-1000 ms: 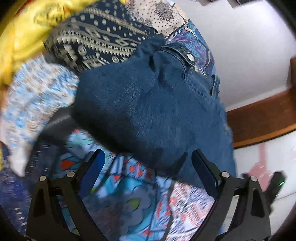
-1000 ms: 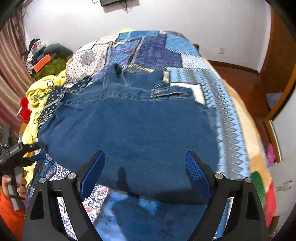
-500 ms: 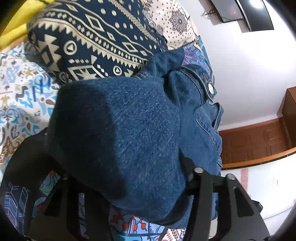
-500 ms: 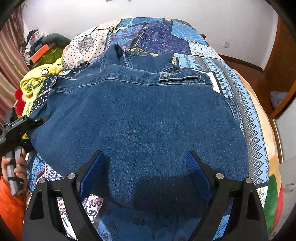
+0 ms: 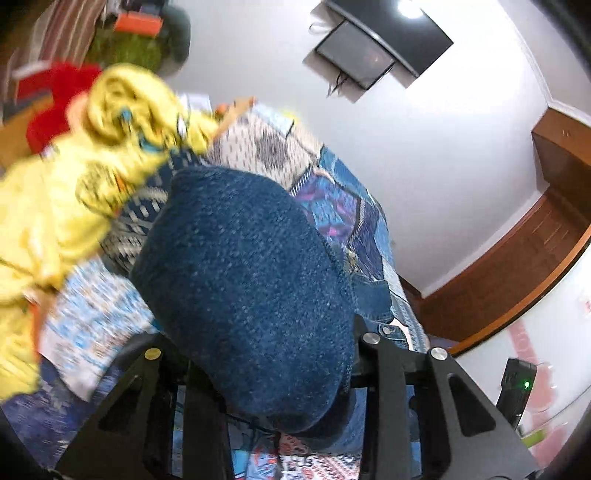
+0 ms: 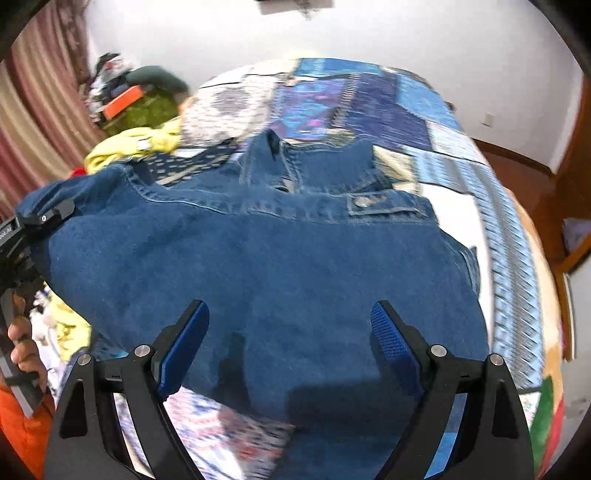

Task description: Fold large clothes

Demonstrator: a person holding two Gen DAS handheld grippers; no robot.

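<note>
On the patchwork bedspread point(image 6: 388, 107) lies a denim jacket point(image 6: 280, 266), collar toward the far wall. The left gripper point(image 5: 266, 373) clamps its sleeve end (lifted off the bedspread); the right gripper point(image 6: 290, 332) hovers spread above the hem, grasping nothing.

White wall point(image 6: 406, 33) behind a bed point(image 6: 373, 107) covered in a patchwork blue spread. Striped pink curtain point(image 6: 40, 110) hangs left of the bed. A dark screen point(image 5: 384, 48) is mounted high on the wall above the bed. Brown wood floor point(image 6: 517, 177) right of the bed, with wood panelling point(image 5: 517, 258) along the wall base.
</note>
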